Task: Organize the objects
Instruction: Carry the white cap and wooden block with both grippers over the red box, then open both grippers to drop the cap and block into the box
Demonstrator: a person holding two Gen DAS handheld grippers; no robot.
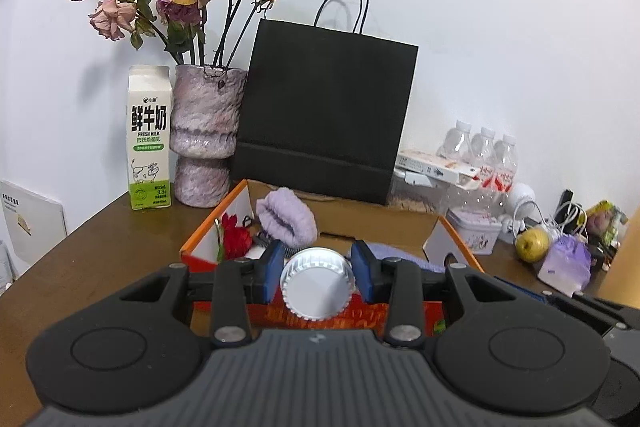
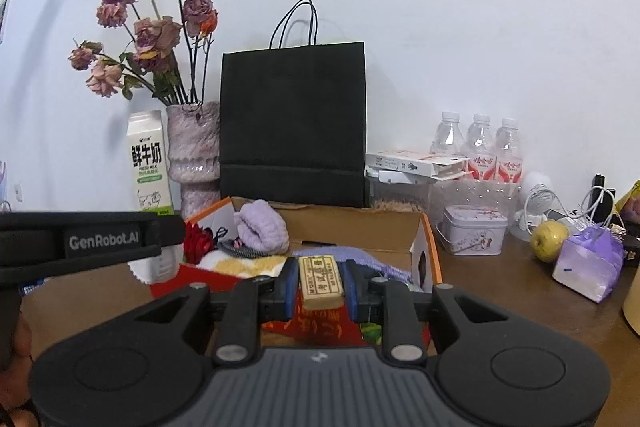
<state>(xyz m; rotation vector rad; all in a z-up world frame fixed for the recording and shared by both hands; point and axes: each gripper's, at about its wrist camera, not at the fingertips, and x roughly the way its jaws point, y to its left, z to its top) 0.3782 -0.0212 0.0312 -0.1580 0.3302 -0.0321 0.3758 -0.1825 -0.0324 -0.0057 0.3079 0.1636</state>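
Observation:
My left gripper (image 1: 318,273) is shut on a small foil cup (image 1: 317,283) with a crimped rim and holds it over the near edge of an open cardboard box (image 1: 372,219). My right gripper (image 2: 321,285) is shut on a small tan wrapped block (image 2: 321,281) with printed characters, above the same box (image 2: 360,227). The box holds a lilac knitted piece (image 1: 286,217), a red flower (image 1: 236,237) and more lilac knitwear (image 2: 352,259). The left gripper's body (image 2: 92,241) shows at the left of the right wrist view.
Behind the box stand a black paper bag (image 1: 324,115), a vase of dried roses (image 1: 206,135) and a milk carton (image 1: 149,139). To the right are water bottles (image 2: 480,147), a tin (image 2: 474,231), a green apple (image 2: 549,235) and a lilac pouch (image 2: 590,263) on the brown table (image 1: 104,239).

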